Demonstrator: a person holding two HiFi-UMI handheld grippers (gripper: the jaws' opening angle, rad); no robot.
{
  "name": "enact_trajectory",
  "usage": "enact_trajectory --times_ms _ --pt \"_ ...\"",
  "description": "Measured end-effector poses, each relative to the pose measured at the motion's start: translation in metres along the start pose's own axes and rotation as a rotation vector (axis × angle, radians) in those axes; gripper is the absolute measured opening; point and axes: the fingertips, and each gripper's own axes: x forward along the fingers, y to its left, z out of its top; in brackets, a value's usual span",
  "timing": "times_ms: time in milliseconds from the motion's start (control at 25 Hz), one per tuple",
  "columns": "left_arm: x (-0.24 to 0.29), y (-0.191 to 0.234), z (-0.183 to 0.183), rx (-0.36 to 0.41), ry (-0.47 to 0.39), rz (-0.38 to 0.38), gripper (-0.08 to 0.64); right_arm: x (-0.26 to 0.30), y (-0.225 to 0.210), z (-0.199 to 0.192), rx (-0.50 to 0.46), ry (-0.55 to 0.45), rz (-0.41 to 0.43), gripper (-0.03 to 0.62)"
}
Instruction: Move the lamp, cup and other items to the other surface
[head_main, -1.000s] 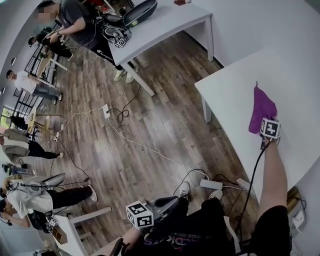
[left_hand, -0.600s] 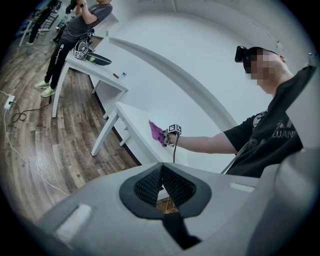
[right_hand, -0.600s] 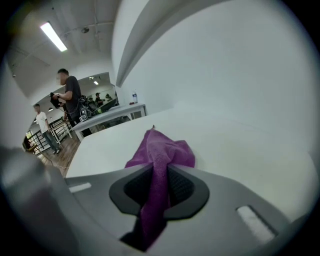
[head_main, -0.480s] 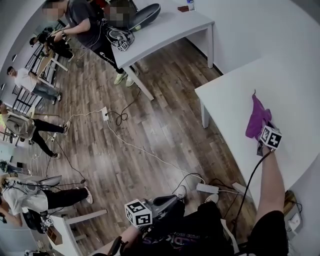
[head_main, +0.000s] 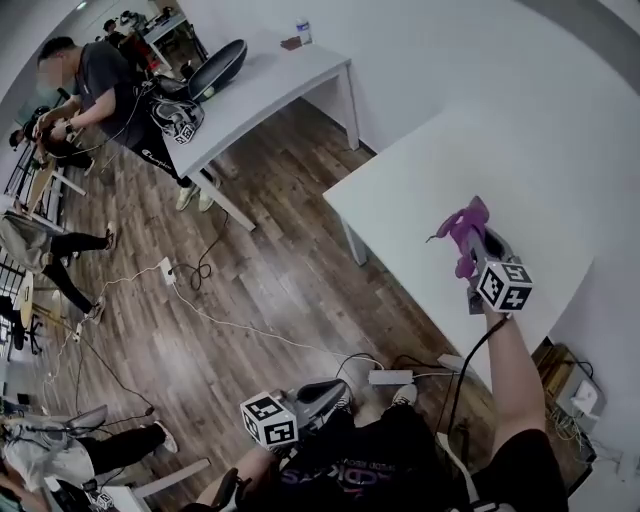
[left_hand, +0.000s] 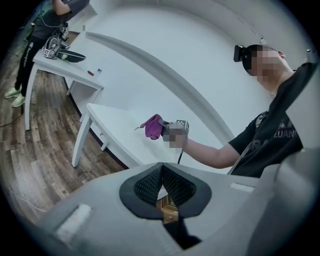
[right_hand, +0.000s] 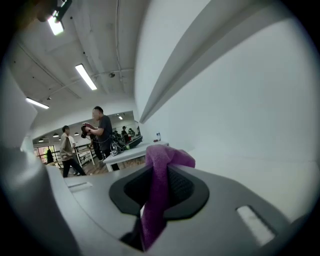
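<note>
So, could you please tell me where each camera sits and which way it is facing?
Head view: on the person's head, facing steeply down at floor and white table; shows right arm, left gripper, right gripper.
Left gripper view: on the left gripper, facing the table past its shut jaws; shows the person's torso, right arm.
Right gripper view: on the right gripper, facing the wall past jaws shut on the purple cloth.
Shared: head and left gripper views both show that cloth.

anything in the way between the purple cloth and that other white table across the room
Nothing visible does. The right tool is shut on the purple cloth above the near table. Only open wood floor separates it from the far table, which has bare space along its near edge.
</note>
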Motion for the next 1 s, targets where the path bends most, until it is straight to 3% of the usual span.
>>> enact_trajectory --times_ms 200,440,760,1000 --pt "0.023 -0.021 0.009 0.052 0.049 -0.108 0.000 -0.073 0.020 0.022 0.023 -0.093 0.017 0.057" --pt "0.025 -0.024 0.004 0.098 0.090 -0.230 0.000 -0.154 0.055 0.023 0.062 -0.183 -0.032 0.057" --pt "0.019 -0.046 0.005 0.215 0.207 -0.439 0.000 -0.269 0.120 0.001 0.091 -0.272 -0.189 0.058" --pt "0.008 -0.059 -0.020 0.252 0.327 -0.563 0.000 -0.349 0.156 -0.028 0.148 -0.335 -0.343 0.058"
